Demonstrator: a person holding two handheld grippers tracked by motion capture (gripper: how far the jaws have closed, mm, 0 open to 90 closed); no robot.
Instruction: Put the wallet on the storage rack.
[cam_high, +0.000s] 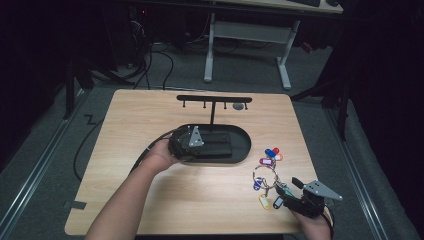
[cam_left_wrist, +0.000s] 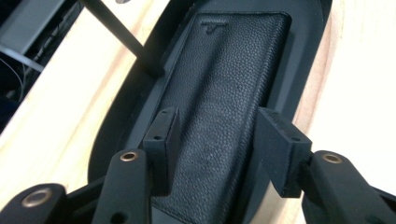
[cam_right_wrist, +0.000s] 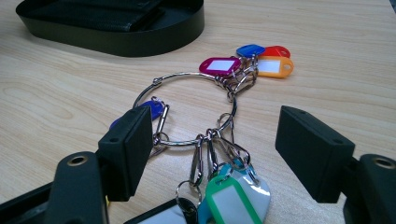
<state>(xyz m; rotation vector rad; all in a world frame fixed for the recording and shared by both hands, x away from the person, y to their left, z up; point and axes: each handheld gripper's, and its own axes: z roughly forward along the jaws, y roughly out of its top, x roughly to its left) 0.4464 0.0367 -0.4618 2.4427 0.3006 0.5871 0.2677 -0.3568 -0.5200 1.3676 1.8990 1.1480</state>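
Left gripper: you hold it low over the black oval tray. Its jaws are open wide, one on each long side of the black leather wallet. I cannot tell if the pads touch the wallet.
Wallet: it lies flat inside the tray, along its length.
Tray: it sits in the middle of the wooden table. A thin black post stands at its far edge and carries a bar with small hooks.
Right gripper: you hold it near the table's near right corner. Its jaws are open wide, and nothing is between the pads.
Key ring: the big metal ring lies flat on the table, just in front of your right gripper and near the right end of the tray.
Tags: purple, blue, red and orange ones lie at the far side of the ring. A green one lies close between the right jaws.
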